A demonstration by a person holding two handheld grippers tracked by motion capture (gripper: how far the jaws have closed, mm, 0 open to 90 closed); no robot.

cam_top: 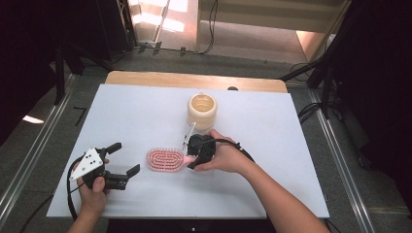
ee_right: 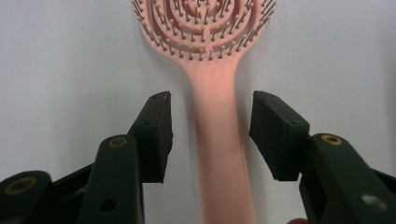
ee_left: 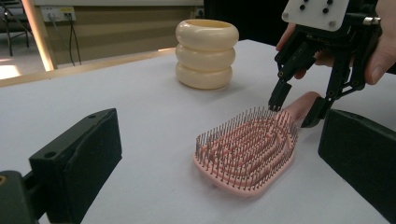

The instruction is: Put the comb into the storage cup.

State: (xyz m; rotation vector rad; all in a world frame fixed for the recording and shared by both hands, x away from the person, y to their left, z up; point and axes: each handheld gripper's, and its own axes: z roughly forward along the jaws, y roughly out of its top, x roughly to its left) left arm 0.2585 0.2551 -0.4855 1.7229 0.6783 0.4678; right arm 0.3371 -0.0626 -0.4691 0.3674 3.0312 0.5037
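A pink hairbrush [cam_top: 165, 160] lies bristles up on the white table [cam_top: 141, 107], its handle pointing right. My right gripper [cam_top: 191, 156] is lowered over that handle. In the right gripper view the handle [ee_right: 219, 154] runs between the two black pads [ee_right: 156, 135], with a gap on each side and no contact. The left gripper view has the brush head [ee_left: 247, 149] in front and the right gripper [ee_left: 295, 109] behind it. My left gripper [cam_top: 127, 157] is held open near the table's front left, a short way left of the brush, with nothing in it.
A cream ribbed container [cam_top: 202, 110] stands upright behind the brush, also seen as the cream container [ee_left: 206, 53] in the left gripper view. A wooden board edge [cam_top: 194, 80] borders the table's far side. Cables trail from both grippers.
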